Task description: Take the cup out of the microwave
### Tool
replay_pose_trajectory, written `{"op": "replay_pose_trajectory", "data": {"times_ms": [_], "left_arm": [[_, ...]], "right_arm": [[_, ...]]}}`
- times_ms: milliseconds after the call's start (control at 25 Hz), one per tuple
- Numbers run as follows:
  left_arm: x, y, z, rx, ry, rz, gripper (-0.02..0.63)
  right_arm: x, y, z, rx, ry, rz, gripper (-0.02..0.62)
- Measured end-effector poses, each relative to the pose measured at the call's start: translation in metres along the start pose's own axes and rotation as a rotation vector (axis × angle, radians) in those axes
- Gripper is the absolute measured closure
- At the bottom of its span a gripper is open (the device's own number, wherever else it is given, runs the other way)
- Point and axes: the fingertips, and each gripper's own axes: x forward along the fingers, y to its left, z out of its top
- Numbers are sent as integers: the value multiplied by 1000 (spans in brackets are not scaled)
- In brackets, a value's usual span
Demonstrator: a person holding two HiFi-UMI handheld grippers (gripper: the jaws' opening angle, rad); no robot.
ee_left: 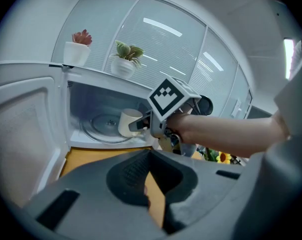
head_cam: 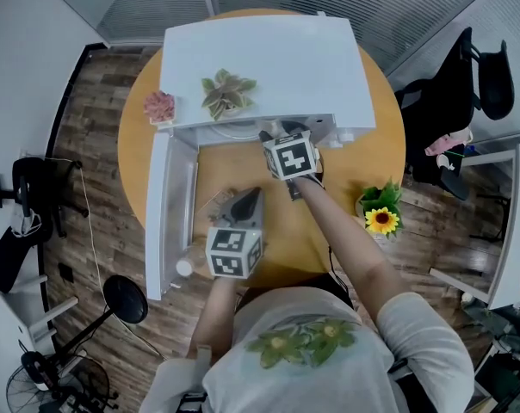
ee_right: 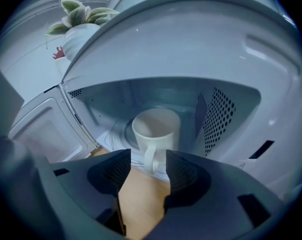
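The cup (ee_right: 156,126) is seen upright on the turntable (ee_left: 103,129) inside the open microwave (head_cam: 269,58), its handle framed by the parted jaws of the right tool (ee_right: 147,159), while the left tool (ee_left: 151,151) is held closed and empty above the table (head_cam: 243,166).

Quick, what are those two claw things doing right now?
Left gripper: shut, holding nothing.
Right gripper: open, jaws lined up on the handle of the cup, not gripping it.
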Motion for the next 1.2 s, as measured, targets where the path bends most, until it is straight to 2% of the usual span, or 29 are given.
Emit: {"op": "replay_pose_trajectory", "data": {"times_ms": [160,320,400,760,1200], "left_arm": [[-1,3,-1,20,1,11,603],[-3,5,-1,30,0,15,603],[-4,6,-2,25,0,17,603],[-7,6,-2,22,-6,23,603],[-16,-5,0,38,-29,20,603]], "right_arm": [[6,-6,-3,5,13,-40,462],[7,-7,-6,-27,26,-56,529],[7,-7,-4,-54,19,-55,531],[-4,-2,-3,-31,-3,-17,535],[-30,3,-13,-54,-33,-2,535]]}}
